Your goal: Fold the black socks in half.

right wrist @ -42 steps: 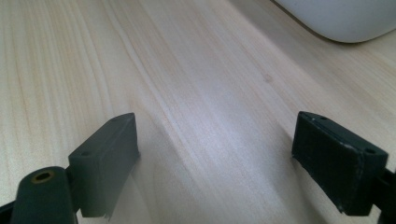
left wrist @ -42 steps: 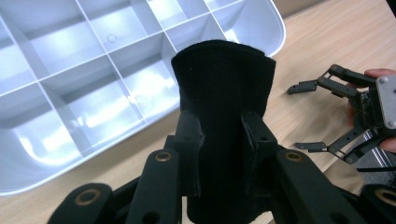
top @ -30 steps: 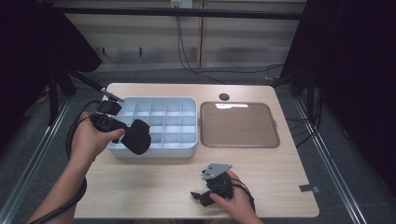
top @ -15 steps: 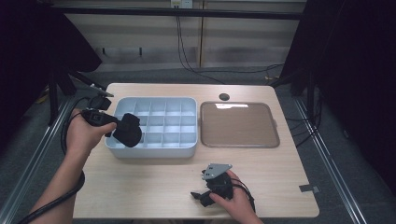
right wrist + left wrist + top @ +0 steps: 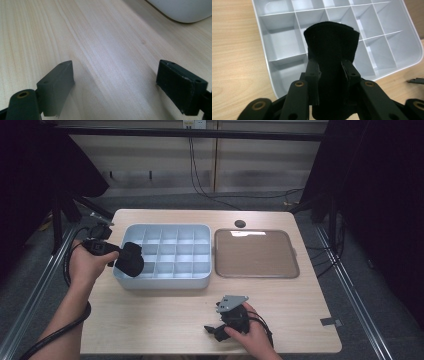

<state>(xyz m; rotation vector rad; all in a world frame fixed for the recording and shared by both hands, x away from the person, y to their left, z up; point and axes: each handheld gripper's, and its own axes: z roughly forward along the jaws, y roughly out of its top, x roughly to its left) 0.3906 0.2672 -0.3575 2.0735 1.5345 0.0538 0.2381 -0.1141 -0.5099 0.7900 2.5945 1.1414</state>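
Note:
My left gripper is shut on a black folded cloth roll, its pads pressing both sides. It holds the roll over the near-left corner of a pale grey divided bin, above the empty front-left compartments. My right gripper rests low over the bare table near the front edge. Its two jaws stand wide apart in the right gripper view, gripper, with nothing between them.
A brown shallow tray lies right of the bin. A small dark round hole sits at the table's back. Bare wood lies between the bin and the front edge. A corner of the bin shows beyond the right gripper.
My left hand has carried the cloth roll leftward and down, from over the bin's middle-left cells to its near-left corner. The right hand has stayed put.

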